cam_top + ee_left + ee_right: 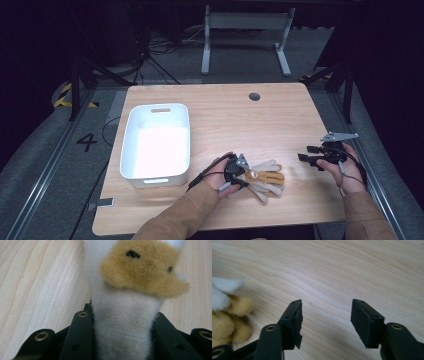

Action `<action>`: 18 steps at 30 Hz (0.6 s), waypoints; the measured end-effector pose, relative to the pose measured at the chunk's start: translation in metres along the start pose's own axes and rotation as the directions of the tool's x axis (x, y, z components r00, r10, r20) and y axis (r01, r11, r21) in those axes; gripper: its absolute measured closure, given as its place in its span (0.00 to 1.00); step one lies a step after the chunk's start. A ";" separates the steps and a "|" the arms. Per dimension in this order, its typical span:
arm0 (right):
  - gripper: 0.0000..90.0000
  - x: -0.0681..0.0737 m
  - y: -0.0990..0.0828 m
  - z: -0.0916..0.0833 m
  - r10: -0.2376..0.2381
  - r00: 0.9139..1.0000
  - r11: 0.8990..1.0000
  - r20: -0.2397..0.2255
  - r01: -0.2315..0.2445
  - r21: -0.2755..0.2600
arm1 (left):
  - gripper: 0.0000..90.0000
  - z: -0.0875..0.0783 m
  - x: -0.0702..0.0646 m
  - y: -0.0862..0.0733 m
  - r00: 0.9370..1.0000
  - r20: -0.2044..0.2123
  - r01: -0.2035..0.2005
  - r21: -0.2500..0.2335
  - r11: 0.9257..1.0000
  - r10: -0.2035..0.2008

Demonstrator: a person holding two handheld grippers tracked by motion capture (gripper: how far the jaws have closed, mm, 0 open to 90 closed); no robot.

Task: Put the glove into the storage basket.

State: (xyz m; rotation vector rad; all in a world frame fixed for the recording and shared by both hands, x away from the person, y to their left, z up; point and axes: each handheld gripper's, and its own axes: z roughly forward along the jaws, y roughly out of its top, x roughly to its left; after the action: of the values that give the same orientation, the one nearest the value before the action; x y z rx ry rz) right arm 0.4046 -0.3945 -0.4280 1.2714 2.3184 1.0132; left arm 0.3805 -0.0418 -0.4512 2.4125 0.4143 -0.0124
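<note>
A pile of fuzzy white and tan socks (264,178) lies on the wooden table (225,115) near its front edge. My left gripper (243,175) is at the pile's left end, shut on it. In the left gripper view, white fleece with a tan patch (140,272) bearing small black marks is pinched between the black jaws (122,325). My right gripper (306,153) hovers to the right of the pile, apart from it. Its jaws (325,315) stand open over bare wood with nothing between them. The tan socks (229,317) lie at that view's left edge.
A white plastic bin (131,130) with handle slots stands on the left part of the table. A dark round hole (254,96) sits near the table's far edge. Beyond the table are a white desk frame (245,30) and cables on the floor.
</note>
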 end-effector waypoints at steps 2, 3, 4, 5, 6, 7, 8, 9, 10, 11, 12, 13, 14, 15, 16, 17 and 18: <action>0.52 0.000 -0.001 0.001 -0.009 1.000 1.000 0.008 0.009 0.000 | 0.79 -0.004 0.000 0.001 1.000 -0.001 0.005 0.006 1.000 -0.005; 0.52 0.000 -0.001 0.002 -0.015 1.000 1.000 0.010 0.015 -0.004 | 0.79 -0.006 0.000 0.002 1.000 -0.002 0.010 0.006 1.000 -0.010; 0.53 0.000 0.000 0.002 -0.013 1.000 1.000 0.007 0.013 -0.004 | 0.79 -0.009 -0.001 0.002 1.000 -0.004 0.017 0.009 1.000 -0.017; 0.56 0.000 0.000 0.001 -0.010 1.000 1.000 -0.001 0.010 -0.003 | 0.79 -0.011 -0.001 0.003 1.000 -0.011 0.011 0.006 1.000 -0.011; 0.56 0.000 0.000 0.001 -0.010 1.000 1.000 -0.001 0.010 -0.003 | 0.79 -0.011 -0.001 0.003 1.000 -0.011 0.011 0.006 1.000 -0.011; 0.65 0.001 -0.001 0.002 0.026 0.998 0.999 -0.053 -0.025 0.022 | 0.79 -0.016 -0.001 0.006 1.000 -0.013 0.013 0.016 1.000 -0.013; 0.65 0.003 -0.002 0.003 0.039 0.997 0.999 -0.073 -0.036 0.035 | 0.79 -0.019 -0.002 0.007 1.000 -0.013 0.014 0.021 1.000 -0.014; 0.67 0.003 -0.002 0.004 0.019 0.996 0.999 -0.082 -0.015 0.048 | 0.79 -0.022 -0.002 0.008 1.000 -0.013 0.015 0.025 1.000 -0.015; 0.68 0.004 -0.002 0.006 -0.005 0.997 0.998 -0.072 0.009 0.058 | 0.79 -0.025 -0.002 0.009 1.000 -0.016 0.018 0.027 0.999 -0.017; 0.69 0.005 -0.002 0.008 -0.021 0.998 0.998 -0.066 0.025 0.062 | 0.79 -0.028 -0.002 0.010 1.000 -0.019 0.021 0.022 1.000 -0.020; 0.68 0.006 -0.001 0.010 -0.026 0.997 0.998 -0.068 0.030 0.062 | 0.79 -0.030 -0.002 0.010 1.000 -0.020 0.020 0.016 1.000 -0.020; 0.67 0.007 -0.001 0.012 -0.044 0.997 0.997 -0.067 0.048 0.059 | 0.79 -0.033 -0.001 0.011 0.999 -0.021 0.026 0.015 1.000 -0.025; 0.67 0.008 0.000 0.013 -0.062 0.996 0.997 -0.057 0.064 0.050 | 0.79 -0.035 -0.001 0.012 0.999 -0.018 0.031 0.018 0.999 -0.031; 0.68 0.009 0.001 0.014 -0.052 0.997 0.996 -0.055 0.056 0.075 | 0.79 -0.038 -0.001 0.012 0.999 -0.020 0.036 0.019 0.999 -0.036; 0.68 0.009 0.002 0.015 -0.060 0.997 0.994 -0.057 0.065 0.088 | 0.79 -0.041 -0.001 0.013 0.999 -0.023 0.044 0.018 0.999 -0.043; 0.68 0.009 0.004 0.015 -0.077 0.996 0.992 -0.050 0.082 0.094 | 0.79 -0.043 0.000 0.014 0.999 -0.024 0.047 0.024 0.999 -0.046; 0.68 0.009 0.004 0.016 -0.088 0.995 0.990 -0.045 0.093 0.107 | 0.79 -0.047 0.000 0.015 0.998 -0.024 0.058 0.029 0.998 -0.057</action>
State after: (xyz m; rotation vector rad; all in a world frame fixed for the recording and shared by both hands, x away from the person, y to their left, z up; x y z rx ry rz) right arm 0.4113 -0.3785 -0.4356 1.1829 2.4684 0.9024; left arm 0.3798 -0.0224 -0.4055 2.4314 0.4972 -0.0155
